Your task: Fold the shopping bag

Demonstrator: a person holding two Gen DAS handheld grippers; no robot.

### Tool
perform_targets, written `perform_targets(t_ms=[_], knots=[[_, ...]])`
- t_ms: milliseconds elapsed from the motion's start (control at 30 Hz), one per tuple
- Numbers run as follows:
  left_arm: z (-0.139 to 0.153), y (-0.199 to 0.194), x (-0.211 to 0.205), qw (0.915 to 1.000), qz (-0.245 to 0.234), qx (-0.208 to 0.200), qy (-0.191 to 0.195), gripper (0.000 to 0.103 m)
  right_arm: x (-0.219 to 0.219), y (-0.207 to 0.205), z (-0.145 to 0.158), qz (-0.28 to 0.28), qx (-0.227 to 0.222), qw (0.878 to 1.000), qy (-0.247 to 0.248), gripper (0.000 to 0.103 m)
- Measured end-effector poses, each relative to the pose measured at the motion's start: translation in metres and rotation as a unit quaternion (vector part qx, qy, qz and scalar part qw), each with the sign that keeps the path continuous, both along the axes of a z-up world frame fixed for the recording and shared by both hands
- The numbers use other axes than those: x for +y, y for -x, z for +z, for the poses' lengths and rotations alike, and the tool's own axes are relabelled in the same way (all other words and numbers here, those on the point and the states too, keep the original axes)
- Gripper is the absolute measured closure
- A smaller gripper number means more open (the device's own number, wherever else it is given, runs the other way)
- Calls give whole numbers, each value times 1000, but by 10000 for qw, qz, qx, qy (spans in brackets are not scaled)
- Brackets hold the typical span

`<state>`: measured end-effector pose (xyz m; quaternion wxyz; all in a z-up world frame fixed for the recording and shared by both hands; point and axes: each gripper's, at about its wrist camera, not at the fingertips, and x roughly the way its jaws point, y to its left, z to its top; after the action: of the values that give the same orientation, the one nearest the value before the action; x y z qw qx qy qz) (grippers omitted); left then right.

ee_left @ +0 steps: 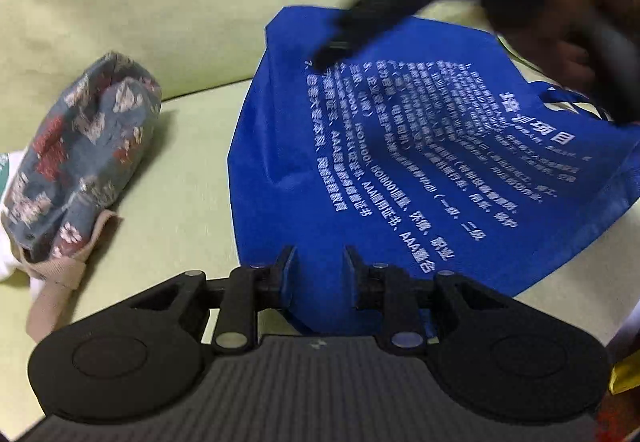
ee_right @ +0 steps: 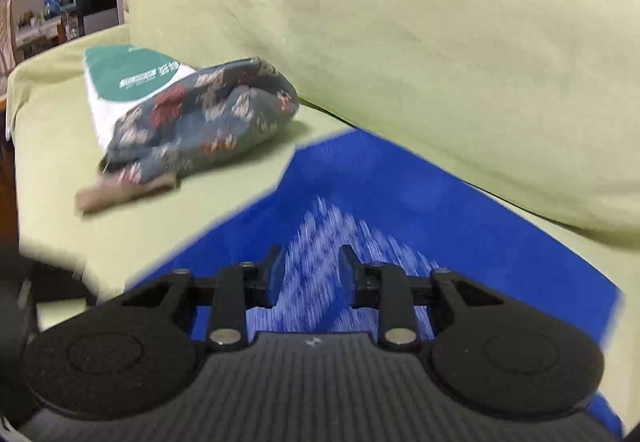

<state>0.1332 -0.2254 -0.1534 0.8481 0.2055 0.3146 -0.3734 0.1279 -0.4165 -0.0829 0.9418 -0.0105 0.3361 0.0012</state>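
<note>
Both grippers, left (ee_left: 320, 266) and right (ee_right: 310, 266), hang part-open and empty over the blue shopping bag (ee_left: 400, 170). It lies flat on a pale green sofa (ee_right: 400, 42), near a floral bag (ee_right: 208, 114); cluttered shelves (ee_right: 68, 10) stand beyond.

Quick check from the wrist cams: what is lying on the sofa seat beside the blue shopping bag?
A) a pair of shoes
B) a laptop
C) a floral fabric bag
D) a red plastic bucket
C: a floral fabric bag with a beige strap lies on the green sofa seat, apart from the blue shopping bag, partly covering a white and green package.
</note>
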Motion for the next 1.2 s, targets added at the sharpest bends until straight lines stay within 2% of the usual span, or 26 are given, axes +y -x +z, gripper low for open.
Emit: perform_targets(t_ms=[133, 267, 333, 400, 467, 533, 633, 800, 933, 1000, 1067, 1200], knots=[[-14, -6, -4, 10000, 58, -29, -9, 71, -25, -71, -35, -487, 488, 9976, -78, 79], [-18, -8, 1, 9997, 78, -137, 169, 68, -49, -100, -74, -944, 1071, 9898, -14, 80], [-20, -8, 5, 9994, 78, -172, 288, 68, -61, -101, -87, -1149, 1010, 9882, -72, 79], [-20, -14, 11, 9989, 130, -19, 446, 67, -70, -98, -89, -1394, 871, 9862, -182, 79], [-15, -23, 15, 9980, 238, 201, 556, 67, -71, -91, -89, -1530, 822, 9847, -121, 79], [-11, -27, 18, 9978, 312, 236, 528, 68, -65, -78, -83, -1456, 823, 9859, 91, 79], [-5, -19, 18, 9990, 282, 26, 345, 68, -65, -28, -61, -1405, 510, 9885, 215, 75], [1, 4, 14, 9993, 152, -175, 284, 57, -76, 119, -40, -1864, 75, 9823, 139, 73], [0, 11, 4, 9990, 261, -348, -95, 60, -85, 235, -60, -2424, 326, 9694, 224, 73], [17, 23, -2, 9985, 63, -537, -2, 60, -82, 281, -64, -2714, 258, 9620, 120, 73], [33, 38, -12, 9972, -237, -707, 58, 60, -73, 327, -58, -3013, -123, 9534, -102, 73], [45, 81, -56, 9900, -1097, -834, -289, 56, -58, 378, -54, -3317, -425, 9419, -315, 73]])
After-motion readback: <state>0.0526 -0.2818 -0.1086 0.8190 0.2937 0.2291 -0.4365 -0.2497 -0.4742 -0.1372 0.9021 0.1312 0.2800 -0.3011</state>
